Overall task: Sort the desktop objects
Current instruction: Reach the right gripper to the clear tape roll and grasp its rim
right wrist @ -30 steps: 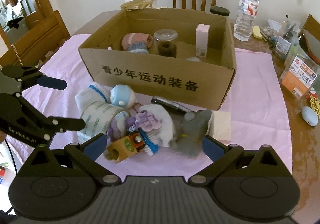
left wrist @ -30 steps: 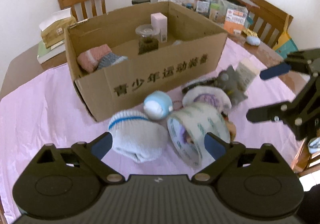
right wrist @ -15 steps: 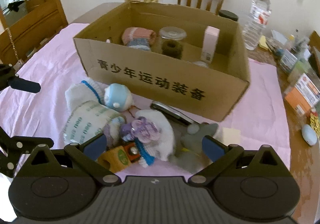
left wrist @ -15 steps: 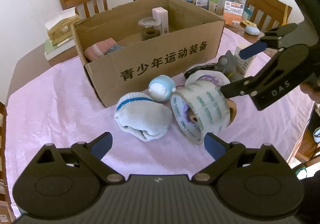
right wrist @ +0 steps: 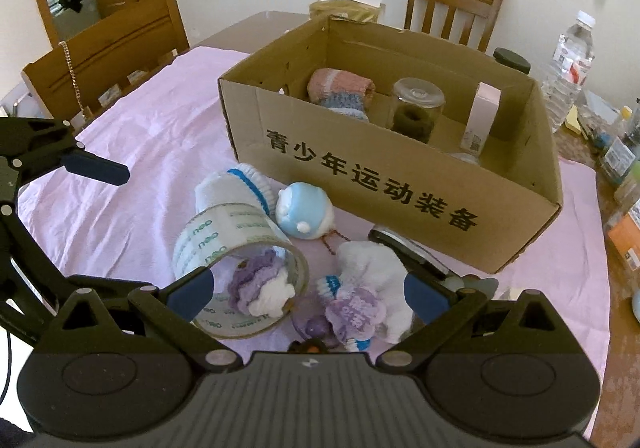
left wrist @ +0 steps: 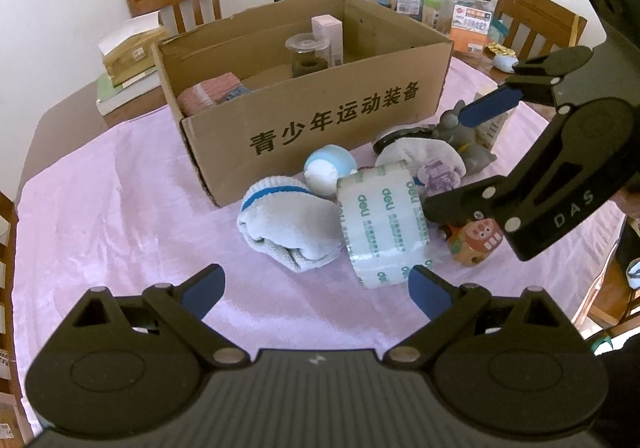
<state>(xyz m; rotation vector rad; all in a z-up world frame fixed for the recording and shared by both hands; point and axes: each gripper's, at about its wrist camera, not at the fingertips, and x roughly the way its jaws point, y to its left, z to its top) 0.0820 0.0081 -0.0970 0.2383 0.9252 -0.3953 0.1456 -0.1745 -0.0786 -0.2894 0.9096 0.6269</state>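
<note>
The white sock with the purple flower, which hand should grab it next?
Probably the right. The right gripper is open with its fingers straddling the white sock with the purple flower. The left gripper, also open, faces the tape roll and the blue-striped sock instead.

Tape roll (left wrist: 382,222) on its side, socks (left wrist: 286,226), toys beside cardboard box (left wrist: 320,120)

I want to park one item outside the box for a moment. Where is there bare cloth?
Bare pink cloth lies left of the cardboard box and white sock. Crowded: the heap before the box around the tape roll, and the table's cluttered right edge.
</note>
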